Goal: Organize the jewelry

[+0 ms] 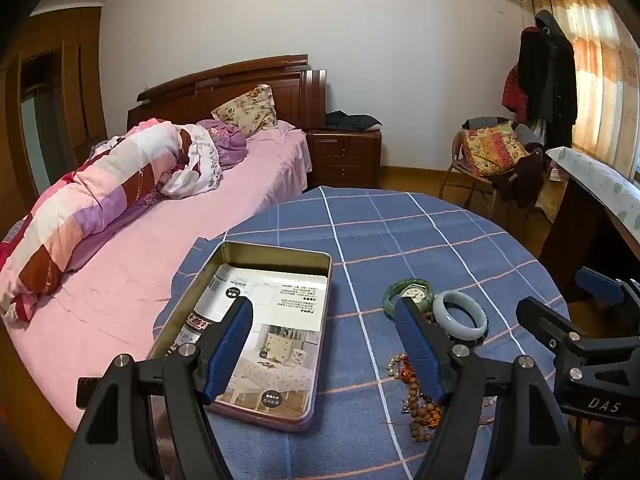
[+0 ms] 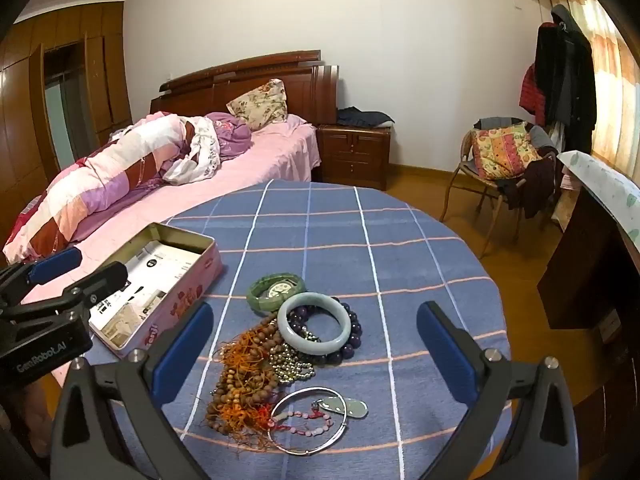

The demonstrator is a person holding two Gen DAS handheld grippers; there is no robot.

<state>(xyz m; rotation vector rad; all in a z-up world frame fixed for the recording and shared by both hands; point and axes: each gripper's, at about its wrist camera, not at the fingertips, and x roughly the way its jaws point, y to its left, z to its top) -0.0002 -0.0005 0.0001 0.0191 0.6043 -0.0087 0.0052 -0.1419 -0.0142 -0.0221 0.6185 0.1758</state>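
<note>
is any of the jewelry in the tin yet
No, the open tin holds only a printed paper sheet, while the pale jade bangle and the beads lie on the blue checked tablecloth.

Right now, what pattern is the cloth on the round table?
Blue tablecloth with a grid of white and pale orange lines; clearest in the right wrist view.

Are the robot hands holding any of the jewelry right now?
No, nothing is held. The left gripper and right gripper are both open, hovering over the tin and the jewelry pile.
</note>
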